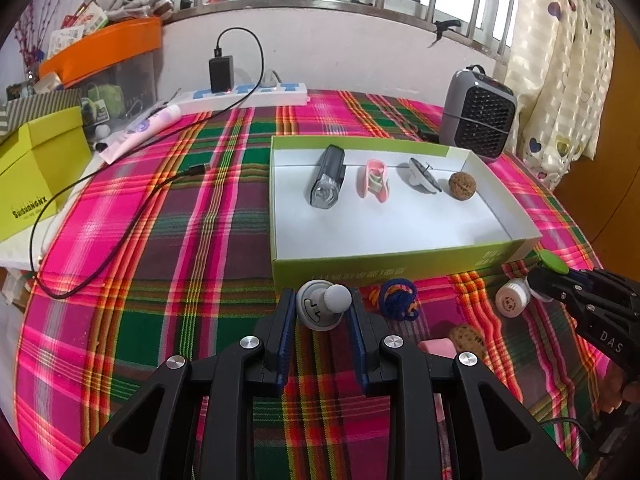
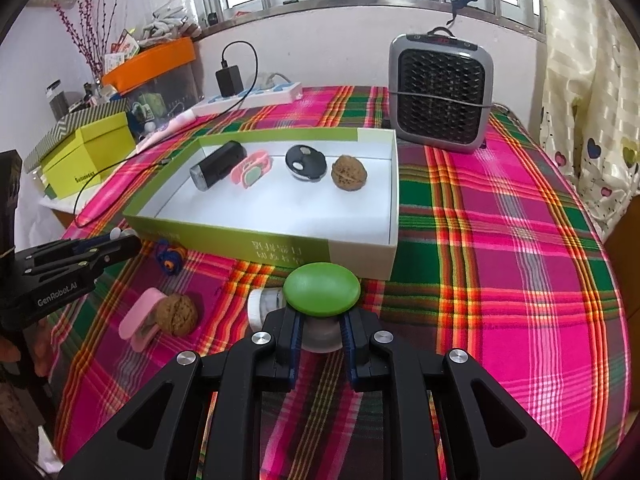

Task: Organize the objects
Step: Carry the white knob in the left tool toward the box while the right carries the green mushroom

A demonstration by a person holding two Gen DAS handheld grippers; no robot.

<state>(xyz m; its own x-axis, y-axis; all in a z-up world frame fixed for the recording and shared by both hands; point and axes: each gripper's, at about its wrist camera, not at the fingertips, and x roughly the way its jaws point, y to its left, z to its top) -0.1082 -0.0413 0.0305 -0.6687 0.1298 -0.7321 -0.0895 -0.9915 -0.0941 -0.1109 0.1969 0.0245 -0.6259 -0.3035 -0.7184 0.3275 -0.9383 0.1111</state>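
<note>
meanwhile the left gripper point(image 1: 323, 309) clenched a grey knobbed piece point(image 1: 322, 305), and the right gripper point(image 2: 321, 334) gripped a green-capped object point(image 2: 321, 288), both before the tray point(image 2: 280, 240).

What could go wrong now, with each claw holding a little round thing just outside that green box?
The left gripper pinches the grey knobbed piece only by its rounded rim, so it might slip. The right gripper holds the green-capped piece close to the small white bottle; a swing could knock it. Either load might catch the box wall.
</note>
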